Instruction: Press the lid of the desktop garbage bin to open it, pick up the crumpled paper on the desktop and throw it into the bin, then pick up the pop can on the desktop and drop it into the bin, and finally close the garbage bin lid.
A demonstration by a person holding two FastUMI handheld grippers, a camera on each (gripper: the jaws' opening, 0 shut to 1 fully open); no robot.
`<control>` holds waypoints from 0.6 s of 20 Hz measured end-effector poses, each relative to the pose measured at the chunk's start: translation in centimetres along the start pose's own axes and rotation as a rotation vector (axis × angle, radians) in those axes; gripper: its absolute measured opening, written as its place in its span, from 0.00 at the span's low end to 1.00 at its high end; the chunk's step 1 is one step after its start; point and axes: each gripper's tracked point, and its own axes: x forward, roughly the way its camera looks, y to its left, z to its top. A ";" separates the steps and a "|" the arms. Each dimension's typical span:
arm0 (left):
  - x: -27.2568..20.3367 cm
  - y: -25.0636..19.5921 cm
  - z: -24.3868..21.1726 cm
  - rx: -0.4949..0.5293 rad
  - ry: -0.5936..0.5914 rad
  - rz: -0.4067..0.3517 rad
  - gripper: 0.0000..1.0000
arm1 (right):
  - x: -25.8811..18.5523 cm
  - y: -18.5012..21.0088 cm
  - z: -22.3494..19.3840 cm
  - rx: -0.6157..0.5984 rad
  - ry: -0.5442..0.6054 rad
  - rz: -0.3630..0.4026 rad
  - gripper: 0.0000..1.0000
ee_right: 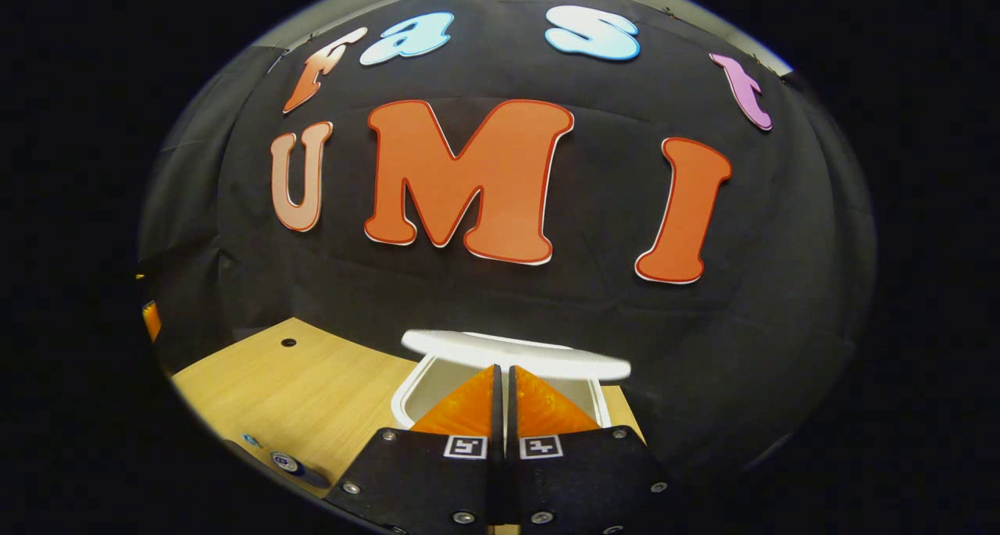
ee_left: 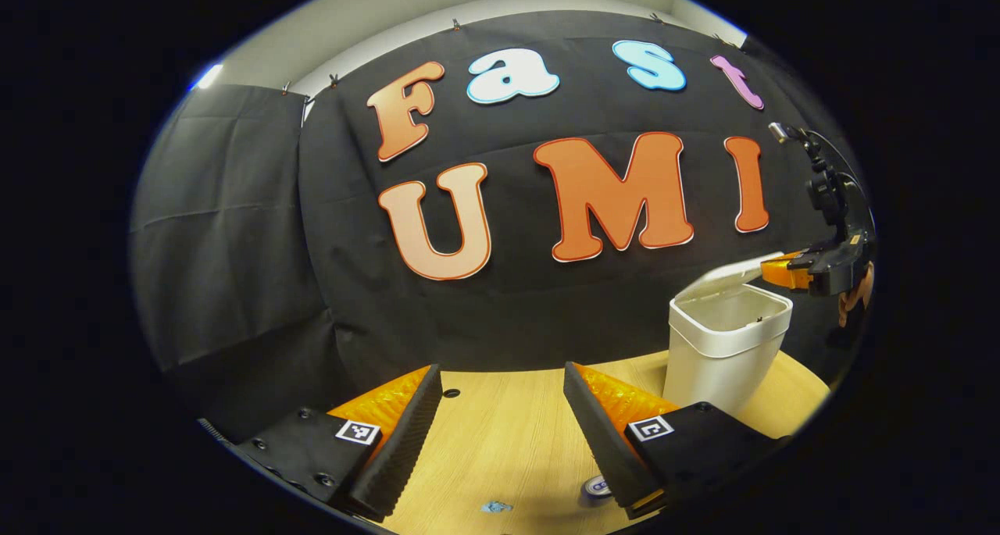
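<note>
Right gripper [ee_right: 501, 379] clenched, tips at raised lid [ee_right: 516, 354] edge above bin [ee_left: 726, 347]; left gripper [ee_left: 504, 410] released over bare tabletop [ee_left: 500, 441].

A staged recording booth is shown, not a lived-in room. The back and side are closed off by black cloth [ee_left: 234, 230] hung from clips along its upper edge, behind which a plain pale wall [ee_left: 406, 19] is seen. A light wood-grain bench [ee_left: 500, 441] with a small round hole is set against the cloth. A white desktop bin [ee_left: 726, 347] is placed on it, as in an office.
</note>
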 end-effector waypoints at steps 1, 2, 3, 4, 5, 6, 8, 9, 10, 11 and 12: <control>0.4 0.1 0.1 -0.003 -0.006 -0.015 0.99 | -0.4 0.6 0.3 -0.006 -0.011 0.001 0.01; 0.7 0.2 0.0 -0.002 -0.007 -0.029 0.99 | -0.9 1.1 0.7 -0.009 -0.022 0.004 0.01; 1.0 0.5 -0.2 0.000 -0.005 -0.042 0.99 | -1.5 1.7 1.0 -0.004 -0.031 0.008 0.01; 1.2 0.8 -0.4 0.000 -0.006 -0.054 0.99 | -1.9 2.5 1.3 0.004 -0.039 0.020 0.00; 1.5 1.0 -0.5 -0.002 -0.002 -0.068 1.00 | -2.3 3.2 1.4 0.007 -0.048 0.021 0.01; 1.8 1.2 -0.8 -0.007 0.008 -0.080 0.99 | -2.6 3.7 1.3 0.004 -0.051 0.014 0.01; 2.4 1.3 -2.3 -0.015 0.042 -0.107 0.99 | -3.1 4.7 0.3 -0.009 -0.026 0.005 0.01; 2.7 1.5 -2.9 -0.008 0.056 -0.111 0.99 | -3.2 5.2 -0.1 -0.016 -0.008 0.001 0.01; 2.9 1.9 -3.2 -0.001 0.066 -0.119 1.00 | -3.4 5.9 -0.5 -0.018 0.008 0.008 0.01; 3.0 2.1 -3.6 0.003 0.074 -0.130 1.00 | -3.9 7.0 -1.0 -0.016 0.021 0.013 0.01; 3.1 2.2 -4.0 0.003 0.084 -0.142 1.00 | -4.1 7.8 -1.5 -0.013 0.034 0.022 0.02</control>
